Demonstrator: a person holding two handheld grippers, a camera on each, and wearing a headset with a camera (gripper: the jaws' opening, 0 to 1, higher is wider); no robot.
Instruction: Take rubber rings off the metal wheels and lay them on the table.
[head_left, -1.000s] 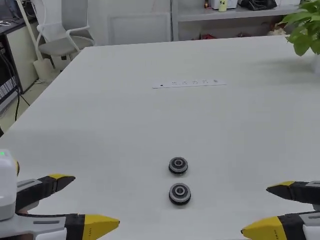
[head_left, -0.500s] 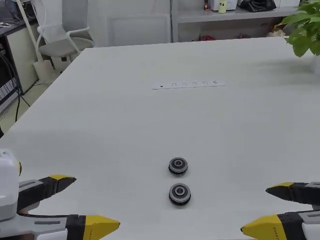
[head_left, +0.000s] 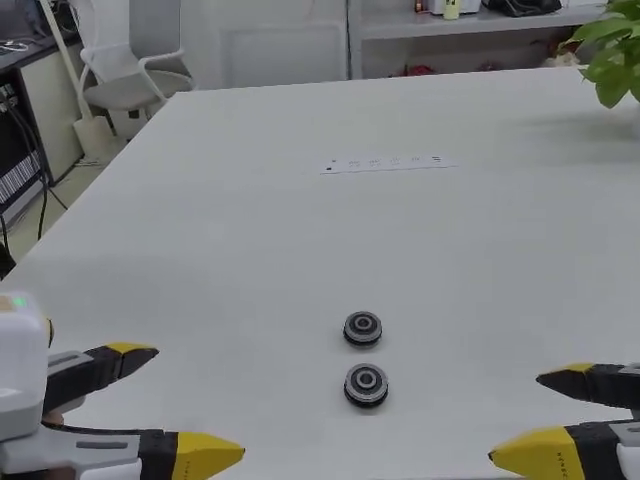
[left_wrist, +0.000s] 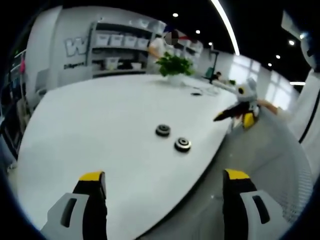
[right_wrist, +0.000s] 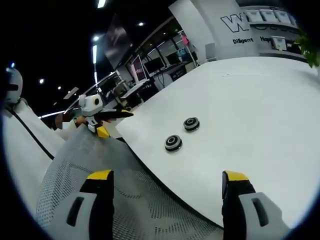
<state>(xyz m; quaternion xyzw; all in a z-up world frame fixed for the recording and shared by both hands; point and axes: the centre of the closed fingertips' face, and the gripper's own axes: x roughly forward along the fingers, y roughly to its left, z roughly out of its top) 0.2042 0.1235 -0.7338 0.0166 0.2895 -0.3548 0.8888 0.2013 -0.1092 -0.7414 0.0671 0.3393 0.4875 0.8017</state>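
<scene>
1. White bench (head_left: 200, 220) spreads wide in the head view, with two wheels by its front edge. The near wheel (head_left: 366, 386) and far wheel (head_left: 362, 329) sit just apart, lined up straight away from the person. Each carries a dark band, likely its ring (head_left: 366, 401). The left tool (head_left: 199, 402) and right tool (head_left: 516, 418) hover on either side, well apart from both wheels, jaws spread, holding nothing.
2. Left gripper view: its jaws stand wide. Both wheels lie flat ahead, hubs up, so each axle points straight up; being round, neither has a long side.
3. Right gripper view: jaws wide too, with the same pair ahead.
4. Judged: no ring is off yet, so this is the approach. Next, one tool should pin a wheel while the other nips its ring and peels upward.
</scene>
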